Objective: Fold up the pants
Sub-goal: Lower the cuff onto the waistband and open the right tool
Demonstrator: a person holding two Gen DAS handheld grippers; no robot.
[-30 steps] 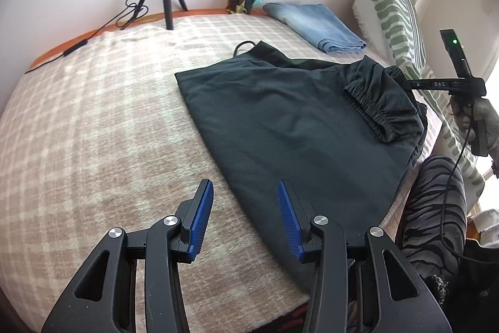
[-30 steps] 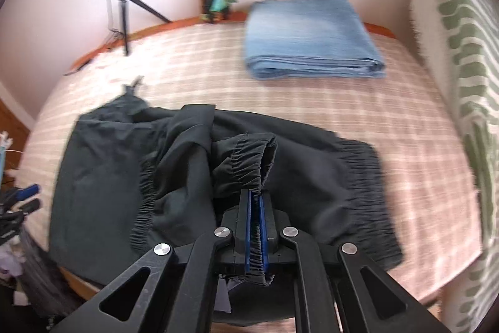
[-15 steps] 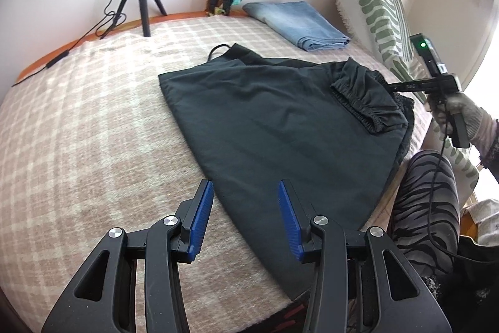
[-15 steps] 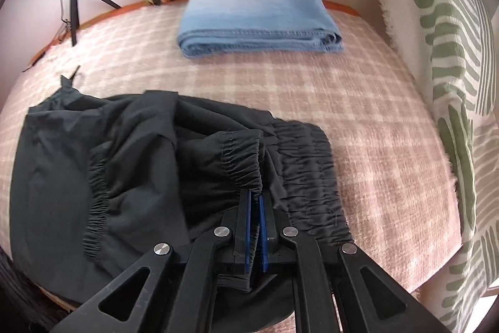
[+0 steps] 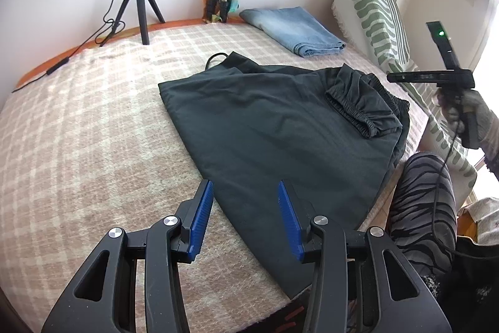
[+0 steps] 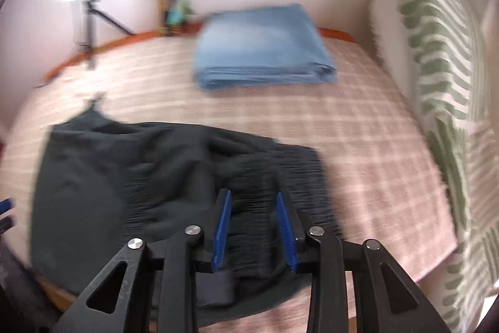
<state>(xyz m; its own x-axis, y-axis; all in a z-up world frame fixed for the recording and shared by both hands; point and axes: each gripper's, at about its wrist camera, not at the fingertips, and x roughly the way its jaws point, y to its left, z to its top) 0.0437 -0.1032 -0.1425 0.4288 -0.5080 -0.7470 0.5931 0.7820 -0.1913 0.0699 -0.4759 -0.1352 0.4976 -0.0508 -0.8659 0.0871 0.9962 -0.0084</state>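
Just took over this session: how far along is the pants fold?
Done: the dark pants lie folded over on the bed, cuff laid near the waistband. In hand: nothing. The right gripper is opening above the fabric, nothing between its pads; the left gripper hovers open over the near edge. Left: probably another fold to match the compact folded jeans.

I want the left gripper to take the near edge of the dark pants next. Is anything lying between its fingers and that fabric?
Nothing visible does. The left gripper hangs open above the dark pants, whose near edge shows between its fingers, with only checked blanket beside it.
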